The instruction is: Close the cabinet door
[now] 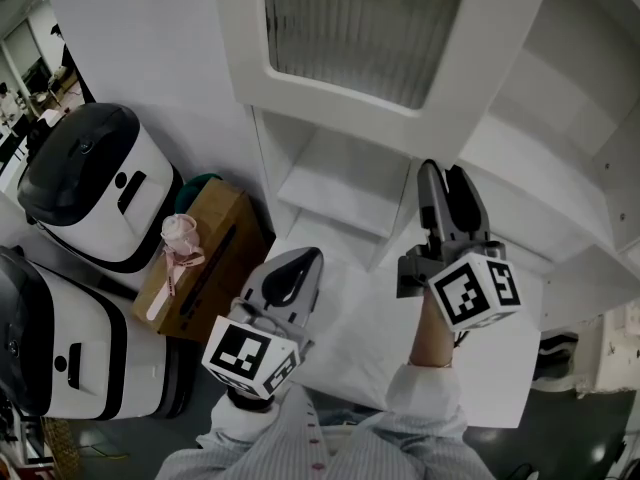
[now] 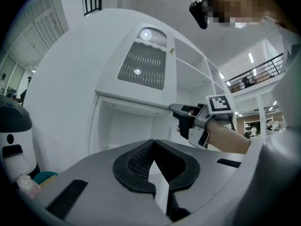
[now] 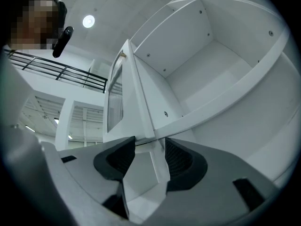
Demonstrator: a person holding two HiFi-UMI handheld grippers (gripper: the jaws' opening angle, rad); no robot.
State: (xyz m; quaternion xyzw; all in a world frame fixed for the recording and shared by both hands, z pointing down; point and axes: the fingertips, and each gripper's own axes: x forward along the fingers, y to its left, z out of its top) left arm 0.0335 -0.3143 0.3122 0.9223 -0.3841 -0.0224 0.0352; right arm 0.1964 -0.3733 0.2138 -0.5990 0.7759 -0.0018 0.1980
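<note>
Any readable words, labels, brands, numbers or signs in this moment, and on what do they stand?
No text can be read in any view.
Left cube, right cube: black-and-white square patterns only, no letters or digits.
Upper machine, lower machine: dark marks on the fronts, no print legible.
Box: no print shows.
Door: plain white, no label.

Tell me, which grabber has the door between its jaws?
The right gripper: its open jaws straddle the edge of the cabinet door. The left gripper is shut and empty.
</note>
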